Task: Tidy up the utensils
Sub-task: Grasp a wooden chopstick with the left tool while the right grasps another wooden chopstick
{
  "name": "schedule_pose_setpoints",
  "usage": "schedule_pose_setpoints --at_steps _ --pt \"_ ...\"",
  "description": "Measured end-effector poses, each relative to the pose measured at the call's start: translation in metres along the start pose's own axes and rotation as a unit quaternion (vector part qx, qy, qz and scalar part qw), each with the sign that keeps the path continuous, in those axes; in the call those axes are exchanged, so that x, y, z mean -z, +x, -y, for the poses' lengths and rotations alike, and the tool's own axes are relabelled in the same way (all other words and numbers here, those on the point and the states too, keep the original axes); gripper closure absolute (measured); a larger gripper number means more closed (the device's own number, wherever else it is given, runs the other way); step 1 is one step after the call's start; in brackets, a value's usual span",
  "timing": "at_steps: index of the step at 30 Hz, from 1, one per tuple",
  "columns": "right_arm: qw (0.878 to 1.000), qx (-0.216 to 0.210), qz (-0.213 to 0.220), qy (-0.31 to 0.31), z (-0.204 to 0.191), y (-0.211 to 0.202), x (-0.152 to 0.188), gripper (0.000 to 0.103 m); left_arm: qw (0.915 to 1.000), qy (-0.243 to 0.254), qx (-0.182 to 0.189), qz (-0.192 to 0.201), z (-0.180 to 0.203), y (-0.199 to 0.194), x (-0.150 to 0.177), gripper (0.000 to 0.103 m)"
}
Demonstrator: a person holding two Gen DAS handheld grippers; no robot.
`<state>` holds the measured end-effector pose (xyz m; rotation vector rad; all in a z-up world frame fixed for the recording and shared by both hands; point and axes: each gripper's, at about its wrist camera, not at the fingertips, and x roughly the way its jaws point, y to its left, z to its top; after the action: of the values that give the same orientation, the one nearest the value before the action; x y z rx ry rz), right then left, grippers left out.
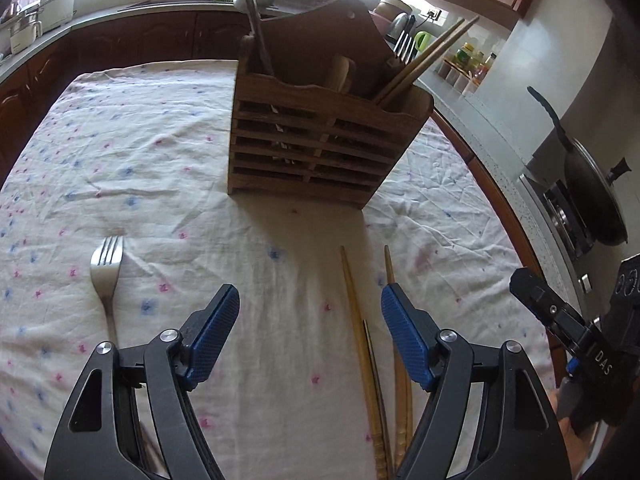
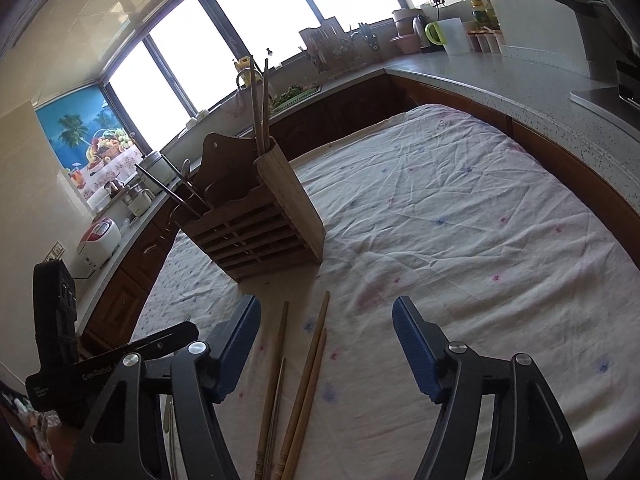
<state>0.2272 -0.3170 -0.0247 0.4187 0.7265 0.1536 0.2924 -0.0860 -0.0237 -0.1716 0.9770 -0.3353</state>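
Where lettering can be read, the right gripper's black body shows "DAS" in the left wrist view, and "GenRobot" is printed on the left gripper in the right wrist view. Both grippers hover with fingers apart and nothing between the blue pads. A slatted wooden holder stands on the table, with wooden chopsticks leaning out of one compartment, a metal ladle rising from another, and a wooden handle in the middle one. Loose chopsticks lie on the white flowered tablecloth in front of the holder, and a steel fork lies well to their left. Speckled kitchen counters run around the table under bright windows.
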Motion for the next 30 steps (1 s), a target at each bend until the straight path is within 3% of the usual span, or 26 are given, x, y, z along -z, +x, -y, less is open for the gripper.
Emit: schedule_pose_setpoints --at_steps 4,7,10,12,13,19,26,29,30 --pt "1.0 0.005 -0.007 0.008 0.008 0.006 -0.002 0.042 0.9991 0.026 -0.009 -0.03 0.017 0.037 -0.008 0.054" --pt "1.0 0.008 -0.012 0.01 0.013 0.011 -0.003 0.045 0.9977 0.041 -0.017 -0.051 0.025 0.058 -0.009 0.061" --pt "1.0 0.009 -0.019 0.009 0.015 0.018 -0.004 0.048 0.9958 0.067 -0.03 -0.054 0.028 0.067 -0.006 0.079" --pt "1.0 0.009 -0.027 0.005 0.013 0.025 -0.004 0.05 0.9943 0.087 -0.022 -0.059 0.028 0.065 -0.003 0.098" --pt "0.999 0.007 -0.032 0.002 0.011 0.029 -0.004 0.05 0.9931 0.093 -0.023 -0.068 0.025 0.067 -0.002 0.102" --pt "0.997 0.002 -0.071 -0.03 -0.008 0.063 0.001 0.056 0.99 0.12 -0.041 -0.061 -0.004 0.047 0.008 0.102" --pt "0.989 0.021 -0.122 -0.077 -0.026 0.107 -0.001 0.065 0.9967 0.045 0.006 -0.067 -0.029 0.034 0.0 0.102" --pt "0.983 0.047 -0.128 -0.122 -0.034 0.121 0.002 0.072 0.9967 0.049 0.006 -0.065 -0.019 0.034 -0.004 0.089" --pt "0.98 0.063 -0.128 -0.139 -0.037 0.122 0.002 0.085 0.9965 0.051 0.005 -0.066 -0.015 0.035 -0.005 0.084"
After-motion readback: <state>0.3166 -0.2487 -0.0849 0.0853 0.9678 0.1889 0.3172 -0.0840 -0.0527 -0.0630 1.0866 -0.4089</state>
